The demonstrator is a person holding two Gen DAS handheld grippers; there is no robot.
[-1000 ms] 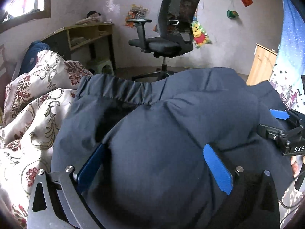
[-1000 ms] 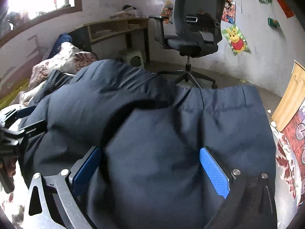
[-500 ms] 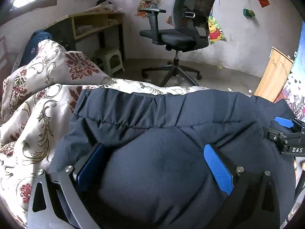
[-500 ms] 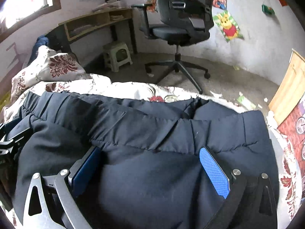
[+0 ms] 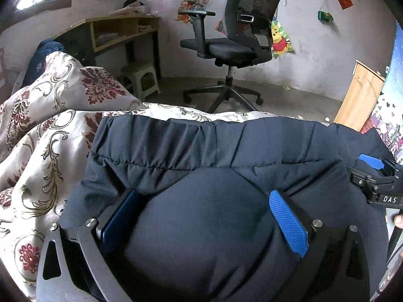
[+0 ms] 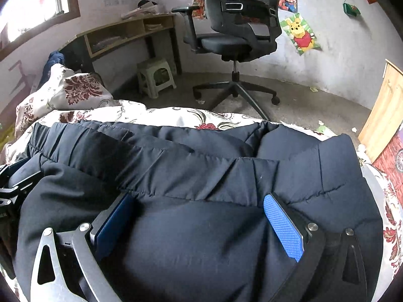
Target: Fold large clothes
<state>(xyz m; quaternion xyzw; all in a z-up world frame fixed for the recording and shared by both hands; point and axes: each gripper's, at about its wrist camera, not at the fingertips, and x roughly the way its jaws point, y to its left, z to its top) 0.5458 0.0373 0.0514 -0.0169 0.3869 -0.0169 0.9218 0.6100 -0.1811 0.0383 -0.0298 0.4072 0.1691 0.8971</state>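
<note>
- While both devices point forward over the bed, the left gripper (image 5: 205, 216) has its blue pads (image 5: 288, 225) spread wide with a bulge of the navy garment (image 5: 226, 151) filling the gap; whether the pads actually pinch the cloth cannot be told.
- Right gripper (image 6: 199, 222): same pose, jaws wide apart, dark fabric bunched between them; grip likewise cannot be told. It also appears at the right edge of the left wrist view (image 5: 377, 176).
- Count: two grippers, one garment, one office chair (image 6: 239, 25), one small stool (image 6: 156, 76), one desk (image 5: 118, 32).
- Garment location: spread across the floral bedspread (image 5: 45, 130), its gathered elastic band (image 5: 161, 141) on the far side, towards the chair.
- Desk shelf compartments hold papers, not clearly legible.
</note>
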